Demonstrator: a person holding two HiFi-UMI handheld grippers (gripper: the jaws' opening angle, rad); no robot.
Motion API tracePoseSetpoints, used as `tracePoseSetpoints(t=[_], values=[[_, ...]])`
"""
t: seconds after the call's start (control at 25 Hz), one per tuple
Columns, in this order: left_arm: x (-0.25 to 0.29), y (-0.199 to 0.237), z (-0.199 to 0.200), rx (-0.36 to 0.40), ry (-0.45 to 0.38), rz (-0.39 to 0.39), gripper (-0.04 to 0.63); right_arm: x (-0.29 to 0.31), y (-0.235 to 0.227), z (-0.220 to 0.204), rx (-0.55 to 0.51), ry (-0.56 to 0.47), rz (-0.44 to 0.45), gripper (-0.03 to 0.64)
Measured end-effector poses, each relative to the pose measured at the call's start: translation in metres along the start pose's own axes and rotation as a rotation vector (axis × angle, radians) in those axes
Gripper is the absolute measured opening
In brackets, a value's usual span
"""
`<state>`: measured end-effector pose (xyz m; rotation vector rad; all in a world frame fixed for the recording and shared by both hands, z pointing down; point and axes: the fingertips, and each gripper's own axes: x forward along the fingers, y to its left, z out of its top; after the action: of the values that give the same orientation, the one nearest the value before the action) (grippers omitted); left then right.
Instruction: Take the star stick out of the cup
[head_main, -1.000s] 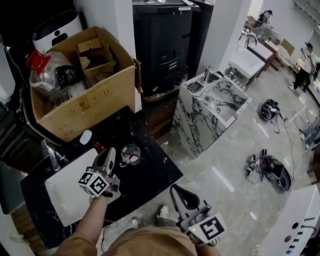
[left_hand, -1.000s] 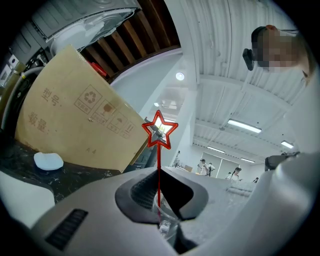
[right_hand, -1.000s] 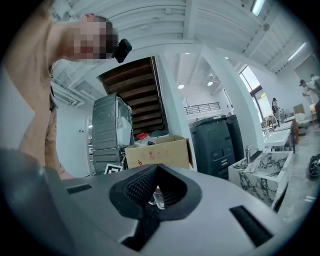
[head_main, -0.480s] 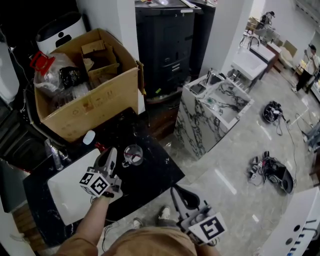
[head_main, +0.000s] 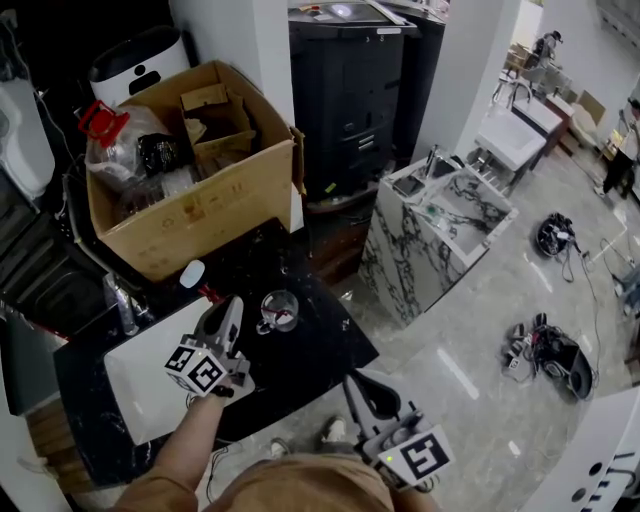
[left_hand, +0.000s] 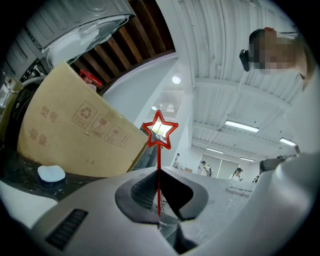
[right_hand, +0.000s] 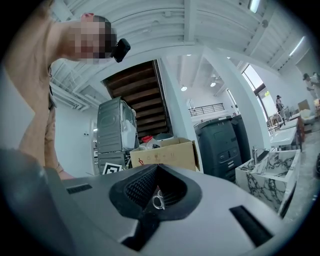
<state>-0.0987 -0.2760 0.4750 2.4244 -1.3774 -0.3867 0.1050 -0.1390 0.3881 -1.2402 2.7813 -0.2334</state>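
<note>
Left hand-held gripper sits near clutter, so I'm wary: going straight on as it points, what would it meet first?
Probably the cardboard box, near its right front corner. The left hand-held gripper, shut on the star stick, faces it; depth is unclear.

A cardboard box (head_main: 200, 215) holding clutter stands at the black counter's (head_main: 320, 340) far edge.

The star stick (left_hand: 159, 135) is showing red. The left gripper (head_main: 232, 308) is showing grey, its cube (head_main: 203, 368) carrying black-and-white square markers. At 11 o'clock from it, the cardboard box (head_main: 200, 195) is showing tan; the counter (head_main: 320, 348) is showing black with pale veining.
</note>
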Motion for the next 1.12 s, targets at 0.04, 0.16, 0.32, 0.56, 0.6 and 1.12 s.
tracePoseSetpoints(t=[0.04,0.16,0.32,0.56,0.6,1.12], values=[[-0.002,-0.001,0.002,0.005,-0.004,-0.001,0.008,0.001,0.001,0.000,-0.001,0.000,0.005,-0.002],[-0.008,-0.002,0.008,0.015,-0.012,0.002,0.008,0.005,0.006,0.000,0.000,-0.003,0.026,-0.002],[-0.018,-0.004,0.018,0.022,-0.030,0.012,0.008,0.012,0.013,0.001,0.004,-0.006,0.057,-0.002],[-0.036,-0.011,0.036,0.036,-0.063,0.014,0.008,0.019,0.025,-0.002,0.014,-0.004,0.098,-0.002],[-0.038,-0.012,0.038,0.039,-0.068,0.014,0.008,0.020,0.026,-0.003,0.015,-0.002,0.104,-0.002],[-0.074,-0.021,0.060,0.071,-0.119,0.029,0.008,0.031,0.048,-0.005,0.026,0.010,0.171,-0.002]])
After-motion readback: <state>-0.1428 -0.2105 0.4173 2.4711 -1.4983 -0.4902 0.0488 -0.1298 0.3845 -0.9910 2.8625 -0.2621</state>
